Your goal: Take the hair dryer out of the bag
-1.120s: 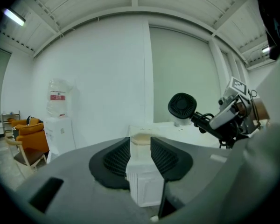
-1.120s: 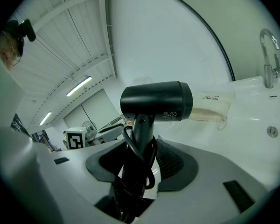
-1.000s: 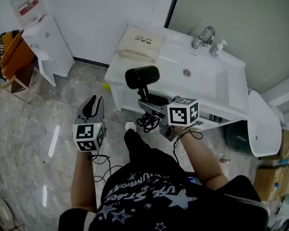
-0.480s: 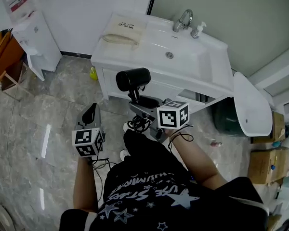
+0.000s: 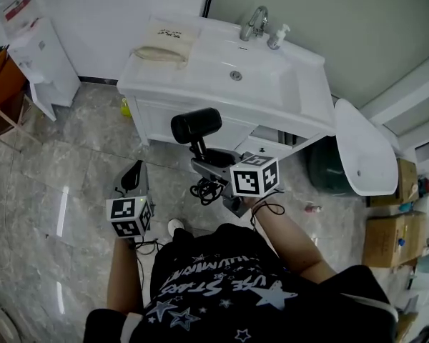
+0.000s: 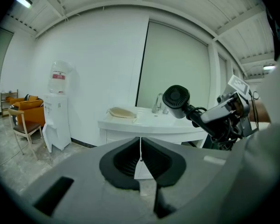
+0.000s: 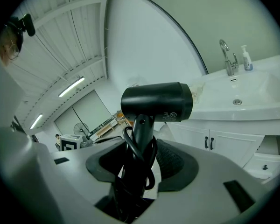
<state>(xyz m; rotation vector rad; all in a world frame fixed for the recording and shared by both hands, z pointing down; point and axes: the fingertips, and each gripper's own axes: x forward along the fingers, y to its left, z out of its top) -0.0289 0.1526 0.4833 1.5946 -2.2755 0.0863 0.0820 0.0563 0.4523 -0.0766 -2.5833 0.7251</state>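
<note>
I see a washroom corner: a white vanity cabinet with moulded basin (image 5: pixel 300 95), chrome tap (image 5: pixel 252 23) and small white pump bottle (image 5: pixel 275 38). Glossy grey stone-look floor tiles (image 5: pixel 57 170) lie around it.

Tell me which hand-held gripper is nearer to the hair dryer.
Right. The right hand-held gripper grips the hair dryer by its handle; the left hand-held gripper, shut and empty, is off to the dryer's left, touching nothing.

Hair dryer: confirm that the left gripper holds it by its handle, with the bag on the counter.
Wrong gripper: the right gripper holds the hair dryer by its handle, as the right gripper view shows; the bag lies on the counter.
</note>
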